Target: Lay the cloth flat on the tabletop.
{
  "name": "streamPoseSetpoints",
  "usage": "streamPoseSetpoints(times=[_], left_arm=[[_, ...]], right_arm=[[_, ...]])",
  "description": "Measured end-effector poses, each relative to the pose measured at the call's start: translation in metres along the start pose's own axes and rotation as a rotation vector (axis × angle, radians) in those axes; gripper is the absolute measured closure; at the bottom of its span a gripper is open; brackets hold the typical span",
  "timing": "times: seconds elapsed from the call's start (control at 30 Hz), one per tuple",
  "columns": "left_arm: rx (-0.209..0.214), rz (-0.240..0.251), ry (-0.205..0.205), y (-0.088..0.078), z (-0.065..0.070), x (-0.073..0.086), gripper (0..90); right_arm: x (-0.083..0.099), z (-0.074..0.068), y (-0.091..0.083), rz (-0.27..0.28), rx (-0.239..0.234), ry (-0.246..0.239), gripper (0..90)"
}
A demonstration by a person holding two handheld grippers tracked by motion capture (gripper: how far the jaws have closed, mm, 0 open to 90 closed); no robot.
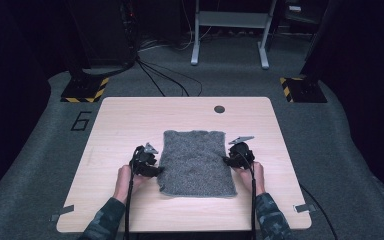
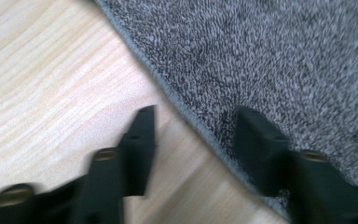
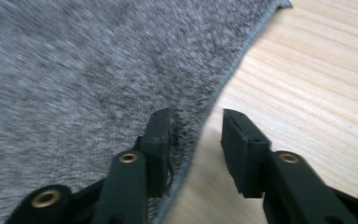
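A grey terry towel (image 1: 195, 162) lies flat on the light wooden table (image 1: 125, 120), a little nearer the front. My left gripper (image 1: 156, 170) is at the towel's left edge and my right gripper (image 1: 228, 160) at its right edge. In the left gripper view the gripper (image 2: 196, 119) stands open astride the hemmed edge of the towel (image 2: 261, 56), with one jaw over the cloth and one over bare wood. In the right gripper view the gripper (image 3: 196, 119) is open the same way across the towel (image 3: 74, 70), its hem running between the jaws. Neither pair of pads presses the cloth.
A round cable hole (image 1: 219, 109) sits near the table's far edge. Grey tape tabs (image 1: 304, 208) mark the front corners. Beyond the table are stand bases with yellow-black stripes (image 1: 85, 90), floor cables and a white frame (image 1: 230, 30).
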State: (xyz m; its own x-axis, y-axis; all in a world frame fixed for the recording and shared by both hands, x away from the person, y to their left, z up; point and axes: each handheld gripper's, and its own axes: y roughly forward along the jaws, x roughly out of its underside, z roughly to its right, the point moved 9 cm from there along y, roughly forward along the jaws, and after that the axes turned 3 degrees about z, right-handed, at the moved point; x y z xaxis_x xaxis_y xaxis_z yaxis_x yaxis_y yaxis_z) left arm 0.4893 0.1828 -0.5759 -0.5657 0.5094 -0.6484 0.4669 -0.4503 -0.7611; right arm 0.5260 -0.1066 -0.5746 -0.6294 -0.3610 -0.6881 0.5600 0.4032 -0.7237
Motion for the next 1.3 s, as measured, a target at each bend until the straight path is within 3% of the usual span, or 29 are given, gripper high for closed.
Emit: streamPoseSetpoints(times=[0.03,0.1,0.17,0.23,0.33,0.4,0.63,0.7,0.87,1.0,1.1,1.13,1.17,1.2,1.23,1.27,1.3], left_arm=[[0.005,0.014,-0.019,-0.002,0.001,-0.001,42.7],[0.020,0.034,-0.035,-0.009,0.004,-0.001,36.3],[0.012,0.043,-0.025,-0.015,0.011,-0.001,31.4],[-0.014,0.017,0.024,-0.021,0.023,0.006,25.7],[-0.008,0.009,0.043,-0.024,0.030,0.011,23.9],[-0.025,0.008,0.043,-0.023,0.034,0.016,22.2],[-0.040,-0.029,0.067,-0.019,0.043,0.034,20.1],[-0.037,-0.022,0.059,-0.020,0.043,0.036,20.0],[-0.017,0.009,0.024,-0.023,0.044,0.043,17.0],[-0.024,0.016,0.028,-0.028,0.049,0.049,17.0],[-0.017,0.014,0.029,-0.029,0.051,0.049,17.1],[0.012,0.046,0.000,-0.033,0.049,0.043,17.6],[0.012,0.046,0.000,-0.033,0.049,0.043,18.0],[0.012,0.065,-0.011,-0.035,0.045,0.039,18.0],[0.011,0.074,-0.019,-0.036,0.040,0.033,18.0],[-0.003,0.095,-0.020,-0.038,0.035,0.026,19.1],[-0.006,0.110,-0.023,-0.038,0.030,0.018,19.1]], right_arm=[[0.000,0.000,0.000,0.000,0.000,0.000,60.5],[-0.002,-0.002,-0.006,0.028,-0.013,0.018,52.4],[-0.002,-0.004,-0.014,0.039,-0.018,0.022,46.3],[0.008,-0.012,-0.022,0.004,-0.030,0.005,29.4],[0.018,-0.021,-0.025,-0.025,-0.029,-0.029,25.0],[0.027,-0.028,-0.028,-0.032,-0.019,-0.064,21.2],[0.050,-0.032,-0.035,-0.023,0.007,-0.070,19.5],[0.055,-0.033,-0.036,-0.025,0.008,-0.049,19.7],[0.062,-0.031,-0.043,0.006,0.017,-0.050,19.8],[0.069,-0.034,-0.049,0.012,0.021,-0.046,19.7],[0.070,-0.034,-0.050,-0.001,0.014,-0.050,19.8],[0.065,-0.032,-0.053,0.016,-0.010,-0.028,21.7],[0.065,-0.032,-0.053,0.016,-0.010,-0.028,21.7],[0.055,-0.024,-0.055,0.050,-0.025,-0.015,23.0],[0.055,-0.024,-0.055,0.050,-0.025,-0.015,23.0],[0.041,-0.015,-0.056,0.081,-0.020,0.001,26.6],[0.041,-0.015,-0.056,0.081,-0.020,0.001,26.6]])
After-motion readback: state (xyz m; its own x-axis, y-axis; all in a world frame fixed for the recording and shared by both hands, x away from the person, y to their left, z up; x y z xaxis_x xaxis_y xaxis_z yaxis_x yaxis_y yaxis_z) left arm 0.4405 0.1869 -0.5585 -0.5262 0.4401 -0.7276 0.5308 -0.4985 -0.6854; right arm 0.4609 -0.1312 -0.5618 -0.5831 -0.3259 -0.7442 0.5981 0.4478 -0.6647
